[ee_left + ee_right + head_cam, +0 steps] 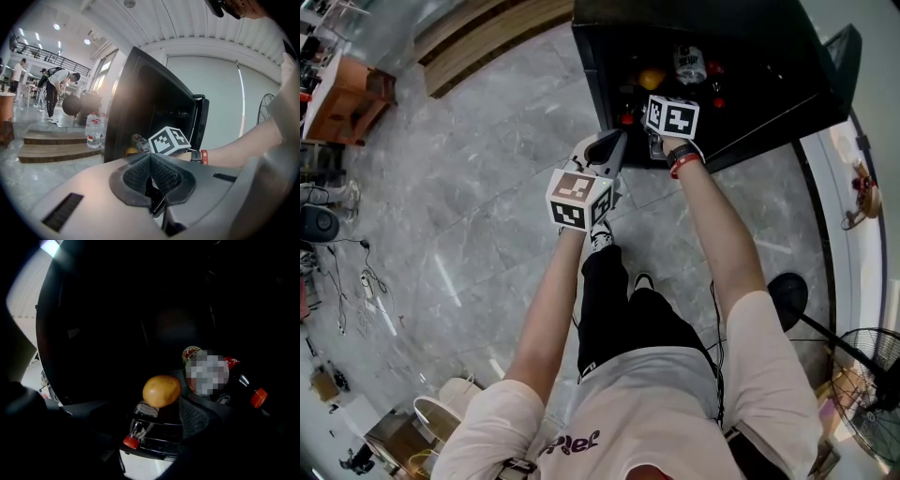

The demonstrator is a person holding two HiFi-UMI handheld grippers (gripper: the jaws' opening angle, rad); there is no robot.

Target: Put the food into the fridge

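Round yellow fruit (161, 390) sits inside the fridge (769, 56), apparently delivered; right gripper (150, 425) fingers spread apart, left gripper (152, 190) fingers together, empty.

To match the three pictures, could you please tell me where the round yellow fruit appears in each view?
Head view: round yellow fruit at top centre, inside the black fridge.
Left gripper view: low, left of centre, at the fridge opening.
Right gripper view: centre, just below the middle.
Shared landmark: the printed can beside it.
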